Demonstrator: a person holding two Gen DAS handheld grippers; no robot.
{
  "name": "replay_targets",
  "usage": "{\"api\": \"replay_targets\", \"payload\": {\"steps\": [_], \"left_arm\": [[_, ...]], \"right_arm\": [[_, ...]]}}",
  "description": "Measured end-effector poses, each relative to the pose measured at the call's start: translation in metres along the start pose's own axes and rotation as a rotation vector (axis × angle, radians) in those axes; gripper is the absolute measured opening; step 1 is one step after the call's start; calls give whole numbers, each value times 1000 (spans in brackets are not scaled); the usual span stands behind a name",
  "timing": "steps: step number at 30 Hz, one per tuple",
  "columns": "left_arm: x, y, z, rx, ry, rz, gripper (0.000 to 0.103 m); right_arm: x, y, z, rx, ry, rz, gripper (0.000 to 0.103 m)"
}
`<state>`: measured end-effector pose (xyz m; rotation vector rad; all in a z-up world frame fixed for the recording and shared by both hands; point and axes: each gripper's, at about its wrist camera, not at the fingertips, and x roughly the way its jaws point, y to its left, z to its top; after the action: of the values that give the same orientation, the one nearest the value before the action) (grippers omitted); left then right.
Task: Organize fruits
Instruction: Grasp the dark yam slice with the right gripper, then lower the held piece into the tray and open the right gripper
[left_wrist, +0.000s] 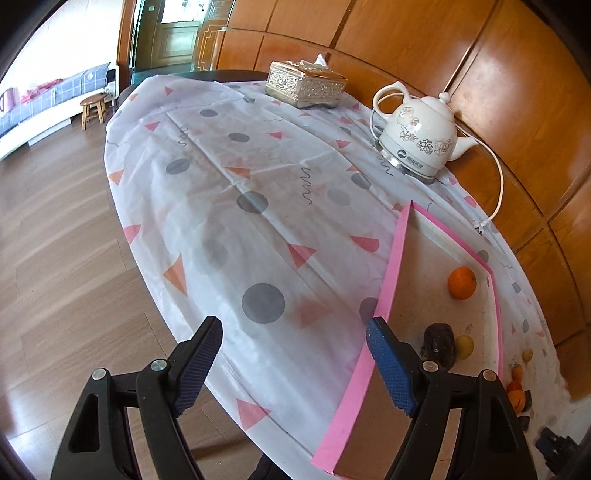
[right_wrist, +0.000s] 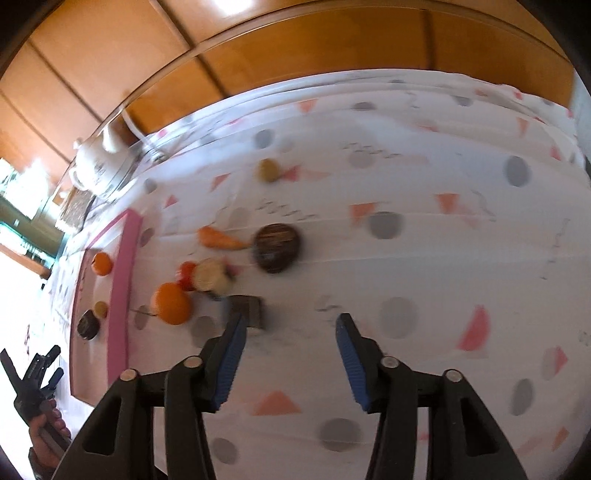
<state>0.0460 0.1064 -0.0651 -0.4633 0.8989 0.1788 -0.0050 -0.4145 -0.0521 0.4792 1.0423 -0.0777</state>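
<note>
The pink-rimmed tray (left_wrist: 395, 258) is the landmark on the cloth-covered tabletop (left_wrist: 258, 192). Inside it lie an orange (left_wrist: 461, 282) at the end toward the white kettle (left_wrist: 417, 136), and at the opposite end a dark brown fruit (left_wrist: 437, 345) touching a small yellow fruit (left_wrist: 464, 346). The left claw (left_wrist: 295, 365) hangs spread wide and holds nothing, one pad over the tray's long pink wall. Outside the tray, the right wrist view is blurred by motion: a second orange (right_wrist: 171, 302) sits just beside the tray's wall, with a pale round fruit (right_wrist: 212, 275), a carrot-like orange piece (right_wrist: 218, 238), a dark round fruit (right_wrist: 275, 247) and a yellowish fruit (right_wrist: 267, 170) farther from it. The right claw (right_wrist: 290, 358) is released and empty above the cloth, near a dark block (right_wrist: 249, 308).
</note>
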Motion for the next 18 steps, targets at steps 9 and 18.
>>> {"api": "replay_targets", "payload": {"steps": [9,18], "left_arm": [[-7,-4,1,1,-8,-25,86],[-2,-2,-3,-7,12,-14,86]], "right_arm": [[48,54,0,-167,58,-110,52],[48,53,-15,-183,17,-157,36]]}}
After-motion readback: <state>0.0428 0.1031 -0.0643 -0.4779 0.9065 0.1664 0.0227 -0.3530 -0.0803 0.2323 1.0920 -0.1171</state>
